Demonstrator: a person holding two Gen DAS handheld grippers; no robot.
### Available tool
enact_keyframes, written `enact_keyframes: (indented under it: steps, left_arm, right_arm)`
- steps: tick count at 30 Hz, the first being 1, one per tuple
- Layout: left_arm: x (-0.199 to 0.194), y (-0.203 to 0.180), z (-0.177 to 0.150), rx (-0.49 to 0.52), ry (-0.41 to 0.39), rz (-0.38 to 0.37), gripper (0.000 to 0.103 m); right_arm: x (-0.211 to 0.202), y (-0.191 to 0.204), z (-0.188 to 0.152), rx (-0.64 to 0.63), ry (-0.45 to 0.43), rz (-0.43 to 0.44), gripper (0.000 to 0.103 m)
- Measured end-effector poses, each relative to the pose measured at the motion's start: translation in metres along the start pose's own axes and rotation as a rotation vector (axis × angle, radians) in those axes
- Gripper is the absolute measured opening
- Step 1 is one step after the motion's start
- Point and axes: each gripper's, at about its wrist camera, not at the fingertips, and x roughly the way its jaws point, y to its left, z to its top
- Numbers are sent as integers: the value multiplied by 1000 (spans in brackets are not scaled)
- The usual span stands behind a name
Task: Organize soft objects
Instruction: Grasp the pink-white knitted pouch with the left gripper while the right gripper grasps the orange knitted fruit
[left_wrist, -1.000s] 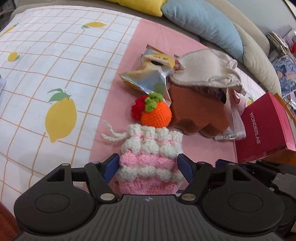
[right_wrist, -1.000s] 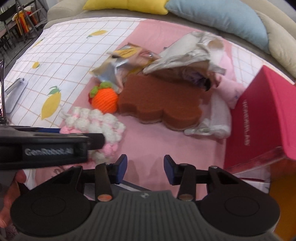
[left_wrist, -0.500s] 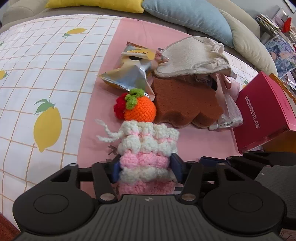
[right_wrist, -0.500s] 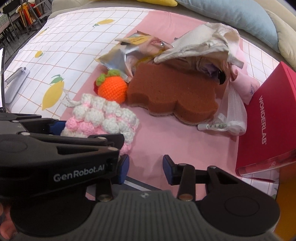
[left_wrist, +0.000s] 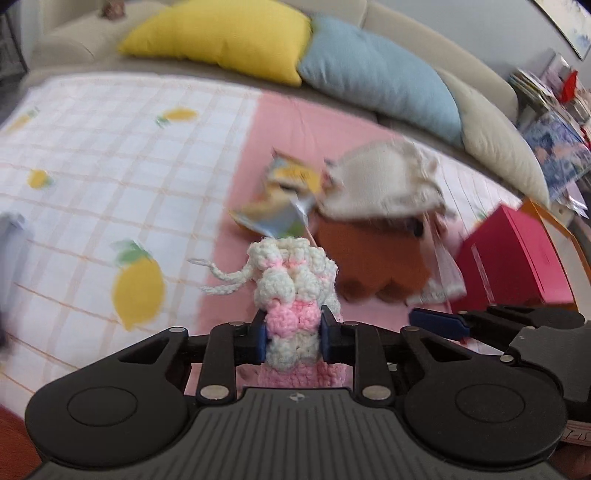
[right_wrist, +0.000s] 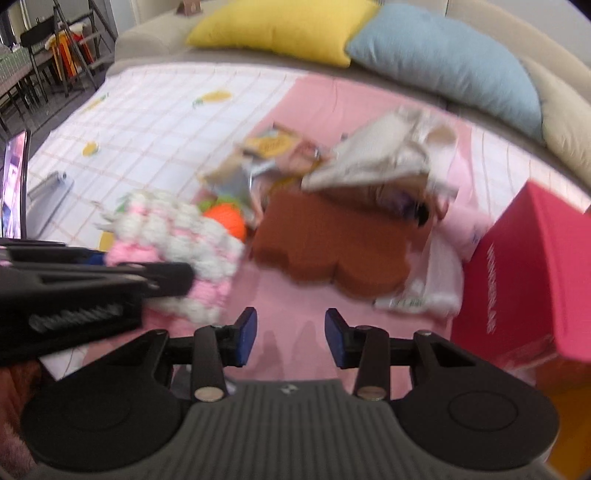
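My left gripper (left_wrist: 292, 338) is shut on a pink and white crochet pouch (left_wrist: 293, 291) and holds it lifted off the pink cloth; the pouch is squeezed narrow between the pads. It also shows in the right wrist view (right_wrist: 173, 240), held by the left gripper's arm at the left. My right gripper (right_wrist: 290, 341) is open and empty above the pink cloth. An orange crochet fruit (right_wrist: 226, 221) lies behind the pouch. A brown sponge (right_wrist: 328, 240) and a beige cloth bag (right_wrist: 380, 162) lie further right. Both views are blurred.
A red box (right_wrist: 532, 266) stands at the right. A foil snack bag (left_wrist: 284, 206) lies by the beige bag. Yellow (left_wrist: 221, 37) and blue (left_wrist: 376, 81) cushions line the sofa back. A lemon-print sheet (left_wrist: 110, 177) covers the left.
My left gripper has closed tightly on the crochet pouch and lifted it off the cloth. Both views have tilted up and pulled back; the right gripper stays open.
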Motion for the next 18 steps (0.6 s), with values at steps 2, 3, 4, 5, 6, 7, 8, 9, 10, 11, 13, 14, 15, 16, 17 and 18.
enact_keyframes:
  steps: [2,3,4,5,6,7,8,9,10,11,13,14,15,16,17,18]
  left_arm:
    - [-3,3,6,2,-24,34,29]
    - [-3,6,9,-3,-28,46,29]
    - [-2,9,12,-12,-31,54,29]
    - [-2,13,15,-20,-35,66,29]
    - [-2,17,16,-27,-37,86,29]
    - [-1,21,19,-33,-35,104,29]
    - [0,25,21,-41,-28,118,29]
    - [1,28,22,-52,-20,128,29]
    - [2,33,23,-59,-16,135,29]
    - [3,36,23,-63,-12,143,29]
    - [5,40,24,-68,-4,156,29]
    - [7,41,24,-71,-2,157,29]
    - [7,42,23,-72,0,158,29]
    - [8,42,23,-70,2,159,29]
    - [8,42,22,-67,4,160,29]
    - [9,41,22,-64,6,162,29]
  right_arm:
    - [-1,0,6,-15,-22,11,41]
    - [1,1,9,-27,-28,15,41]
    - [3,3,13,-41,-36,18,41]
    - [4,6,16,-57,-47,21,41]
    - [6,9,20,-74,-60,24,41]
    - [9,12,24,-88,-72,27,41]
    - [11,15,28,-99,-81,31,41]
    - [14,17,32,-106,-87,40,41]
    - [17,20,35,-110,-88,50,41]
    - [21,23,38,-115,-86,61,41]
    - [29,29,42,-135,-78,78,41]
    - [34,33,43,-145,-69,85,41]
    - [38,35,43,-154,-62,91,41]
    - [41,38,43,-162,-61,99,41]
    - [44,41,43,-175,-58,101,41]
    - [47,44,42,-191,-54,97,41]
